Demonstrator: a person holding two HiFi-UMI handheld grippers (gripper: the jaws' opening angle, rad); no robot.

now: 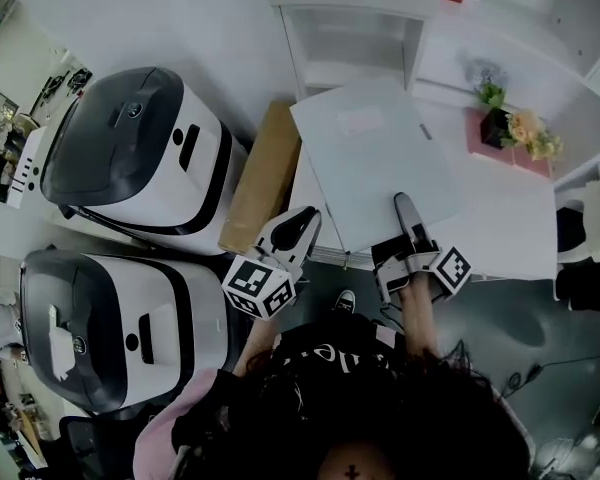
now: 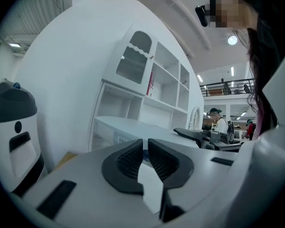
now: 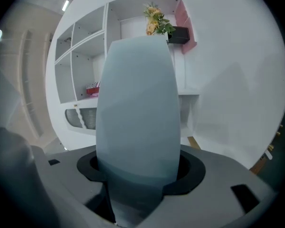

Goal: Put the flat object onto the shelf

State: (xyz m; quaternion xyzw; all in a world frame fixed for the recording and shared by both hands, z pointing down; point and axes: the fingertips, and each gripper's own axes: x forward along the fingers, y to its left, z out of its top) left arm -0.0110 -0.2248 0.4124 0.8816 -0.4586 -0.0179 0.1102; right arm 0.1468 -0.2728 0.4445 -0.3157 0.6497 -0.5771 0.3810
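The flat object point(image 1: 370, 158) is a large pale grey-blue panel, held out level in front of the white shelf unit point(image 1: 350, 38). My right gripper point(image 1: 405, 210) is shut on its near edge, one finger lying on top. In the right gripper view the panel point(image 3: 135, 103) rises from between the jaws of the right gripper point(image 3: 137, 170) and covers part of the shelf point(image 3: 85, 46). My left gripper point(image 1: 295, 228) hangs just off the panel's near left corner, shut and empty. In its own view the left gripper point(image 2: 145, 148) points at the shelf unit point(image 2: 166, 80).
Two white and dark grey machines point(image 1: 140, 148) point(image 1: 100, 318) stand at the left. A brown cardboard sheet point(image 1: 265, 173) leans between them and the shelf. A flower pot point(image 1: 510, 128) sits on a pink base on the shelf's right part. People stand far off point(image 2: 221, 122).
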